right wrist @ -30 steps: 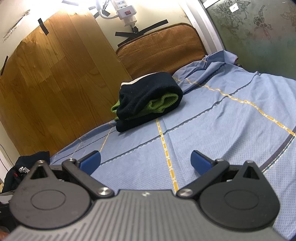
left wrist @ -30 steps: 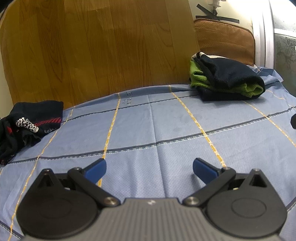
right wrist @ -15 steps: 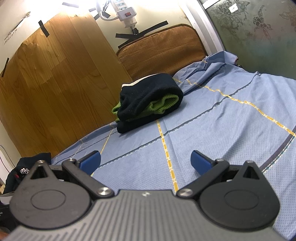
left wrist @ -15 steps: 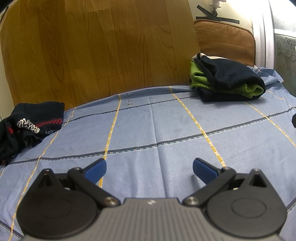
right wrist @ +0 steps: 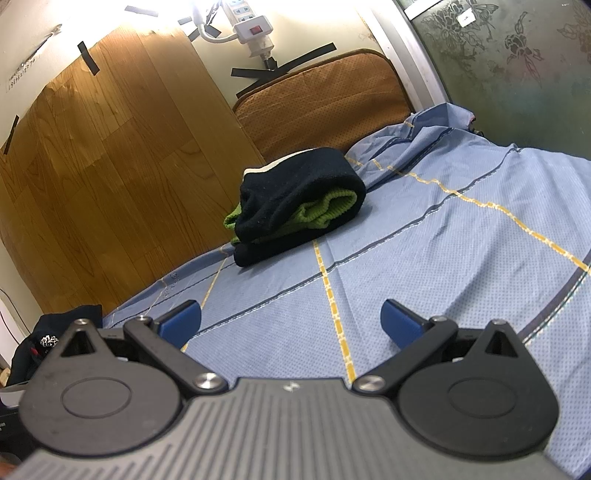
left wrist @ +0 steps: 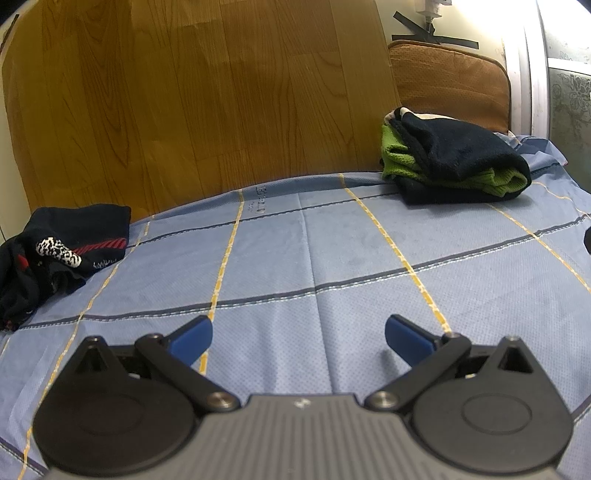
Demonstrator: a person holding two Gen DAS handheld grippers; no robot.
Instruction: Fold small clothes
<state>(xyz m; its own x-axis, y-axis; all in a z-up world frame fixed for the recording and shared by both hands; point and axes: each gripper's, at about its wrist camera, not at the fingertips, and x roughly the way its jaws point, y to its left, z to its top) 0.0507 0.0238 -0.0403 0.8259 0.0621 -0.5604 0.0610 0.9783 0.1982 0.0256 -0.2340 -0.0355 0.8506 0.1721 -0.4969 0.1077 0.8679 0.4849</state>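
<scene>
Hovering over the blue checked bedsheet (left wrist: 332,266) | left gripper (left wrist: 298,334) and right gripper (right wrist: 291,319) jaws gaping, empty | crumpled dark patterned garment (left wrist: 55,251) lying far left, unfolded | folded navy-and-green stack (right wrist: 295,206) sitting by the headboard | advising: pinching two corners, spreading flat first.

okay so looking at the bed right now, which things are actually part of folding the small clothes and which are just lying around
Part of the job:
- dark garment with red and white print, lying crumpled at the sheet's left edge
- folded black and green stack, far right
- left gripper and right gripper, both open and empty

Just lying about:
- blue checked sheet
- brown cushion
- wood-grain panel
- power strip
</scene>
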